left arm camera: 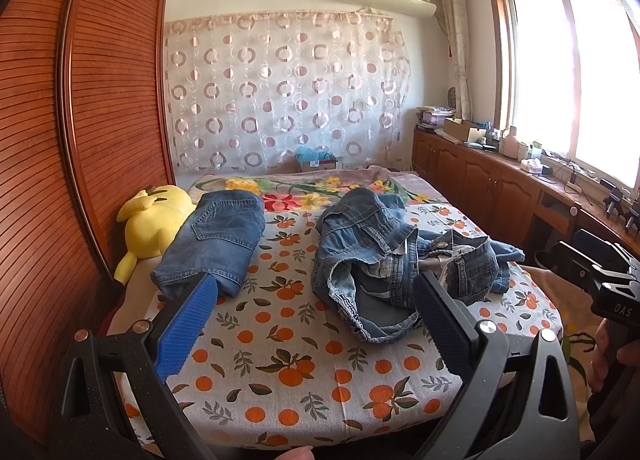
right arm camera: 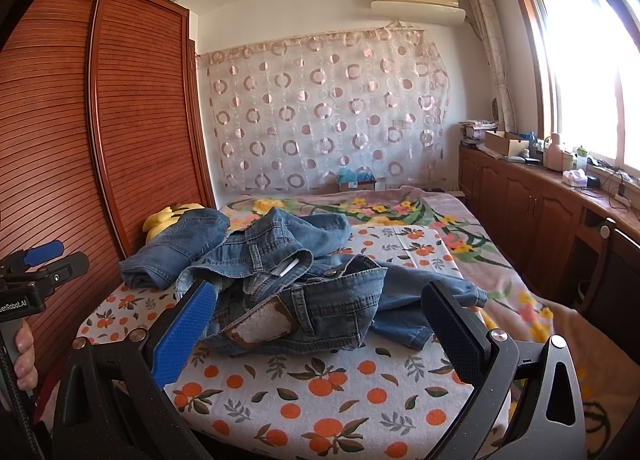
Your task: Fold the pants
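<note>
A crumpled pair of blue denim pants (left arm camera: 384, 256) lies in a heap on the orange-print sheet (left arm camera: 288, 360), waistband and leather patch (right arm camera: 260, 326) facing me. A folded pair of jeans (left arm camera: 216, 240) rests to the left of the heap, also seen behind it (right arm camera: 176, 248) in the right wrist view. My left gripper (left arm camera: 316, 292) hovers open in front of the heap with nothing between its fingers. My right gripper (right arm camera: 320, 296) stands open just before the waistband, touching nothing. Each device shows in the other's view at the edge, the right one (left arm camera: 600, 280) and the left one (right arm camera: 36, 272).
A yellow plush toy (left arm camera: 152, 219) lies by the wooden wardrobe (left arm camera: 80, 139) at the left. A floral blanket (right arm camera: 460, 236) covers the far and right parts of the bed. Wooden cabinets (right arm camera: 540, 211) with clutter run under the window at the right.
</note>
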The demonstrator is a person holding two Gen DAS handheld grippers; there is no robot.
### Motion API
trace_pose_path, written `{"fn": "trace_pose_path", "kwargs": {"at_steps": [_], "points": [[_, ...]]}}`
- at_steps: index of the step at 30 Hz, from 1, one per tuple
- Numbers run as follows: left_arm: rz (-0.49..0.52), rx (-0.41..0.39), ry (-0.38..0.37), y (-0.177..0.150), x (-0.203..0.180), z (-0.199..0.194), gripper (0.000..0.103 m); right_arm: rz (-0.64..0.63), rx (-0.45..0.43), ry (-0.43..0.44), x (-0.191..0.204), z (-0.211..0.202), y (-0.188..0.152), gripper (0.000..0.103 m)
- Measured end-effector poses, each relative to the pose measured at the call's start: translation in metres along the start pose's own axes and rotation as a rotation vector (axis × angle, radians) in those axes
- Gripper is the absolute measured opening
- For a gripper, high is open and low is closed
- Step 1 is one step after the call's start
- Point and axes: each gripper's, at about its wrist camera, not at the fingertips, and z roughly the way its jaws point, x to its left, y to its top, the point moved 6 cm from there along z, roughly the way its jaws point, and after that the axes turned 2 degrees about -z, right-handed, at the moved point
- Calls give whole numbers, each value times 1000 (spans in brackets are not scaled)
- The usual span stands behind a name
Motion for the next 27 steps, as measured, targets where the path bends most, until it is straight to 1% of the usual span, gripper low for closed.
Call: {"fn": "trace_pose_path", "kwargs": {"at_steps": [6,13,16,19,27], "points": [[15,31,-17,-6,-4,18,98,-12,26,7,-6,8,-4,103],[48,95,-25,-15,-4,55,98,-38,77,12,-17,26,-4,102],[62,107,-20,-17,-4,65,98,-52,99,21,-21,36,-2,102],[68,120,-32,-19,-5,78,98,-47,104,34,-23,40,1,102],[127,163,-88,-22,-13,114,97,-53,127,55,-35,64,13,94]]}}
